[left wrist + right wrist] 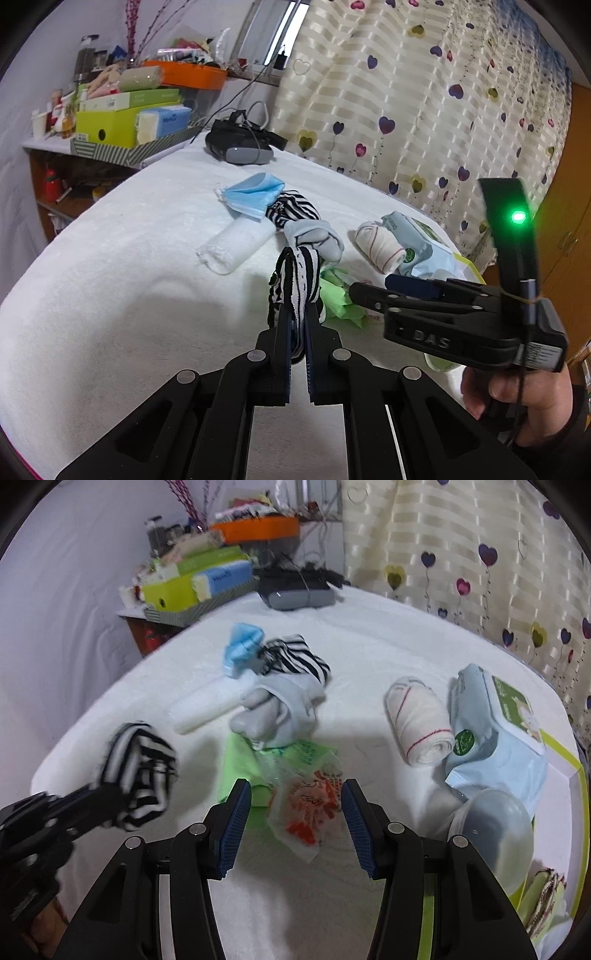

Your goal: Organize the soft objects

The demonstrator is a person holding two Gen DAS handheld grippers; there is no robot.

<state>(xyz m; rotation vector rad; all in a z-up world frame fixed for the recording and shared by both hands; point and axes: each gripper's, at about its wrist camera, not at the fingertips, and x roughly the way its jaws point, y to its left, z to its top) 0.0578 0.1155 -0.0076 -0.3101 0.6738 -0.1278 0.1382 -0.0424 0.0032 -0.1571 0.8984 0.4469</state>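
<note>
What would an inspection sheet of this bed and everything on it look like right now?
Surface: white blanket, rumpled.
Job's things: striped sock clamped in left gripper; grey sock, second striped sock, rolled bandage, white roll, blue mask.
Clutter: wipes pack, green packet, orange-printed wrapper.
Grippers: right gripper open above the wrapper, empty.
Cables: black cable behind the headset.
Surroundings: heart curtain, crowded shelf.

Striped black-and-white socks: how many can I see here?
2. One striped sock is clamped in the left hand-held gripper; the other striped sock lies on the white towel beside the blue mask. More may be hidden.
</note>
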